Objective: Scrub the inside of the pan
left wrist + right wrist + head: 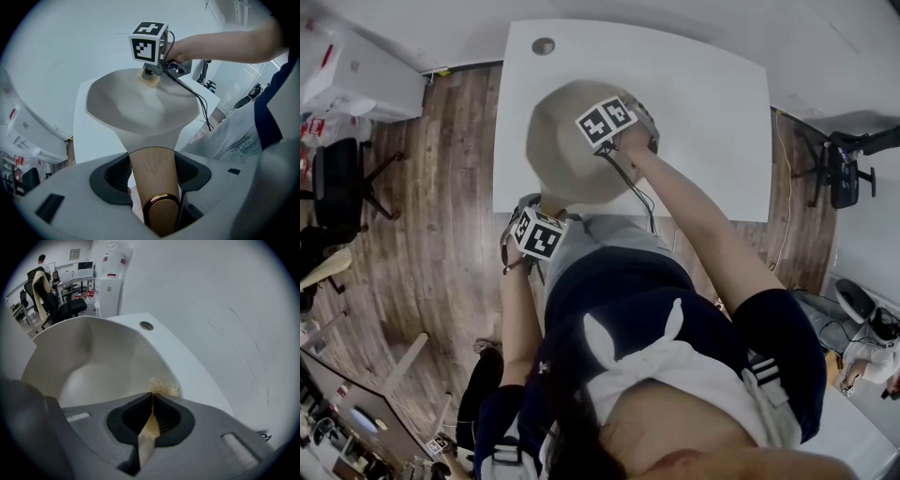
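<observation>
Jaws of the left gripper (pixel 152 174) are clamping the pan's (pixel 140 110) handle (pixel 151 161) at 6 o'clock while the right gripper's (pixel 152 401) are pinching the sponge (pixel 163 386) at the 12 o'clock inner wall (pan over the table (pixel 712 112)), so scrubbing is apparently progressing, unfinished.

No word, brand or number I can read, only black-and-white square code patterns on the white cube (pixel 606 122) of my right gripper (pixel 151 397) and the matching cube (pixel 539 234) of my left gripper (pixel 153 164), red labels (pixel 328 53) on the white cabinet (pixel 370 80) too small
</observation>
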Available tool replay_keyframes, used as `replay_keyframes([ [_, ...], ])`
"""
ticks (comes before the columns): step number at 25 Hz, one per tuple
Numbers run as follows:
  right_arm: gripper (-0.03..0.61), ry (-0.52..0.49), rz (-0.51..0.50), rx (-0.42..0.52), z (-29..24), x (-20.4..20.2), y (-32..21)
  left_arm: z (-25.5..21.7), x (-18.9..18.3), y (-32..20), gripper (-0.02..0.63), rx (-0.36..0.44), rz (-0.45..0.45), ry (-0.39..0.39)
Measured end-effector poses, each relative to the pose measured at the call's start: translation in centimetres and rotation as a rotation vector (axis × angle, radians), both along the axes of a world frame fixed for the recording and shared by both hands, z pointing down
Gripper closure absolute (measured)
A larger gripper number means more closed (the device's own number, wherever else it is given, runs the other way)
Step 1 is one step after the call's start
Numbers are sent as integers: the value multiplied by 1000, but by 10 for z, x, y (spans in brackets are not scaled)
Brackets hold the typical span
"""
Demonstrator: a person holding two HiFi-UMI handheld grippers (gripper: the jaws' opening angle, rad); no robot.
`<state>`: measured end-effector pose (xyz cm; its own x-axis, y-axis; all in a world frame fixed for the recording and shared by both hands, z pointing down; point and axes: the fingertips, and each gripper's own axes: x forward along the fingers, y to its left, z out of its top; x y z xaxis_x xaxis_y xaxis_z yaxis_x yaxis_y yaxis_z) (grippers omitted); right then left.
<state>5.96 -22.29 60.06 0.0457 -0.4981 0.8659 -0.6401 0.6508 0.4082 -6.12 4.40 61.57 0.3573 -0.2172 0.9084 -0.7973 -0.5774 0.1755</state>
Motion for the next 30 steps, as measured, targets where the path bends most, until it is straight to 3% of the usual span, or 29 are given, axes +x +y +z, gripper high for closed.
replay_keyframes([
  [9,571,86,-29,-103,3,13,16,2,-7,2,353,-3,-32,2],
  [15,569,169,-45,-241,12,25,32,7,-5,6,354,-18,-33,17],
  [23,569,207,-40,-392,20,38,53,6,-6,6,354,-18,-31,18],
  [30,569,212,-40,-459,23,43,67,6,-6,6,354,-14,-33,14],
])
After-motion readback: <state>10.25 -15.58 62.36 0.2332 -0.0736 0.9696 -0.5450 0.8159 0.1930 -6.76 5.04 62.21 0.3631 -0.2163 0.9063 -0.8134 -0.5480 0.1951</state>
